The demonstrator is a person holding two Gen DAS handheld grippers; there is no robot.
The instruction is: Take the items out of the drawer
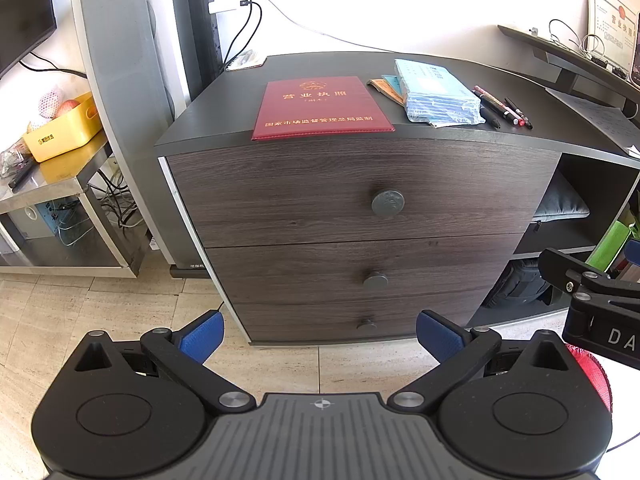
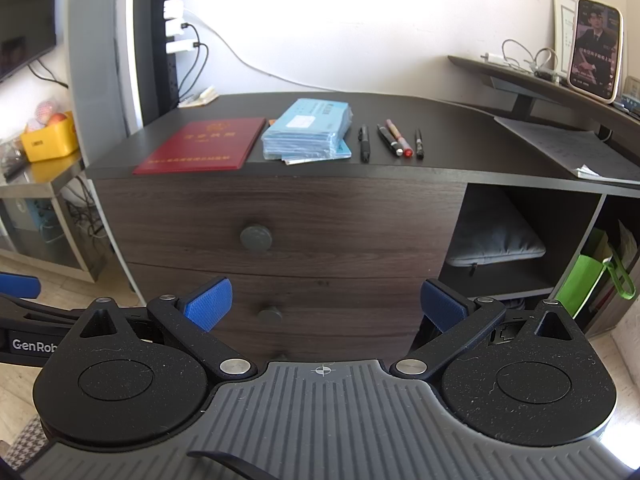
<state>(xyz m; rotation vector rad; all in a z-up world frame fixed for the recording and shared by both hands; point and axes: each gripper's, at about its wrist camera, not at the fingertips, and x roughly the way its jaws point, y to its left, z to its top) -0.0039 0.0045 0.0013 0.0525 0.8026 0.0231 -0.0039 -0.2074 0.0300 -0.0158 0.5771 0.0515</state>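
Both the left gripper and right gripper are hanging spread wide, empty, facing the closed drawer unit; beyond, a red booklet is lying on the dark desktop.

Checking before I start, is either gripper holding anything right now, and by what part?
Nothing is held. The left gripper and right gripper are both open and empty, short of the drawers.

Three drawers, each with one knob; four pens, one red booklet, one blue stack
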